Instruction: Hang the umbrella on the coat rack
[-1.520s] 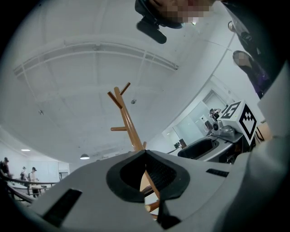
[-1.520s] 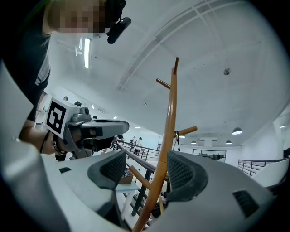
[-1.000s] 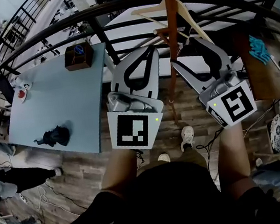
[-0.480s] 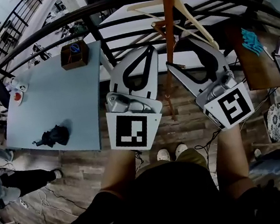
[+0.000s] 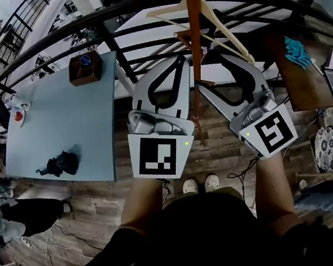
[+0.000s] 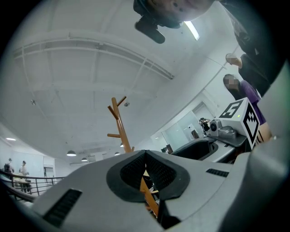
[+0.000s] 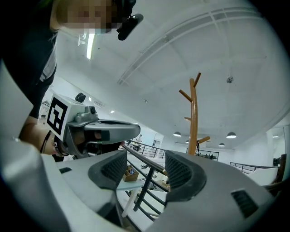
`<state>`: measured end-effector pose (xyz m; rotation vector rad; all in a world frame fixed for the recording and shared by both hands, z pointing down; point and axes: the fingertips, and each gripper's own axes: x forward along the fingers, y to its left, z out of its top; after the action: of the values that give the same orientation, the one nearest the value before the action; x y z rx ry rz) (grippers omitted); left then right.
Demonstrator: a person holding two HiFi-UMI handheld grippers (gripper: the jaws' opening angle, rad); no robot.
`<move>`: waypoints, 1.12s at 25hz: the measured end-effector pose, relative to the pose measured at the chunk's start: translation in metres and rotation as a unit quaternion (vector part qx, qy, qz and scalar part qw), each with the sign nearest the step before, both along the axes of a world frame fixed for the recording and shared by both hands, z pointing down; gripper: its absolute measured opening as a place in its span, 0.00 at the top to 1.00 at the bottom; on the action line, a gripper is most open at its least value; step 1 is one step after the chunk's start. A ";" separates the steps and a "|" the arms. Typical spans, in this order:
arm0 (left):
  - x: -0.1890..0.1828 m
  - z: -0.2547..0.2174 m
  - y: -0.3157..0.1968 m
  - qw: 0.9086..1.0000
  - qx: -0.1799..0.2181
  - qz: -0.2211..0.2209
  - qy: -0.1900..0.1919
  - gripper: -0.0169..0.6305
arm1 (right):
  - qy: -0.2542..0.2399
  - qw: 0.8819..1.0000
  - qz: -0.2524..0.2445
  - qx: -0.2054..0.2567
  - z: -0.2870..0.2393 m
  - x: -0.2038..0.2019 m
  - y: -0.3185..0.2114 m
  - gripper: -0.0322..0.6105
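The umbrella (image 5: 60,164), small, black and folded, lies on the light blue table (image 5: 60,119) at the left, far from both grippers. The orange wooden coat rack (image 5: 192,9) stands straight ahead, its pole running down between my two grippers. My left gripper (image 5: 179,60) is shut with nothing in it; in its own view the left gripper (image 6: 145,156) has its pads touching, with the coat rack (image 6: 120,122) behind. My right gripper (image 5: 219,51) is open and holds nothing. In its own view the right gripper (image 7: 146,165) shows a wide gap, with the coat rack (image 7: 193,118) beyond.
A pale wooden hanger (image 5: 215,18) hangs on the rack. A black railing (image 5: 136,7) curves behind the rack and table. A wooden box (image 5: 82,68) sits at the table's far corner. A brown desk (image 5: 306,79) with a laptop stands at the right. People stand at the left edge.
The rack's pole has shifted left in the head view and now sits closer between the grippers. Both grippers keep their states. The umbrella still lies on the table.
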<state>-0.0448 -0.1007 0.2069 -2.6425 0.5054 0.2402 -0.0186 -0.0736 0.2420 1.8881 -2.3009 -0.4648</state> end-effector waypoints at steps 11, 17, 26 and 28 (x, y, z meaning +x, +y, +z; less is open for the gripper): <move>0.004 0.006 0.003 1.000 -0.007 -0.011 -0.005 0.96 | -0.014 0.999 0.022 0.038 -0.009 0.014 0.009 0.90; 0.001 0.007 0.006 1.000 -0.015 -0.012 -0.003 0.96 | -0.005 0.998 0.035 0.050 -0.013 0.014 0.014 0.90; 0.004 0.006 0.011 1.000 -0.013 -0.011 -0.003 0.96 | 0.034 0.997 0.045 0.059 -0.015 0.011 0.014 0.91; 0.005 0.006 0.012 1.000 -0.012 -0.010 -0.005 0.96 | 0.038 0.997 0.047 0.057 -0.014 0.011 0.015 0.90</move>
<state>-0.0402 -0.0884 0.2130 -2.6589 0.5346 0.2173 -0.0080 -0.0584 0.2278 1.9828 -2.1701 -0.6566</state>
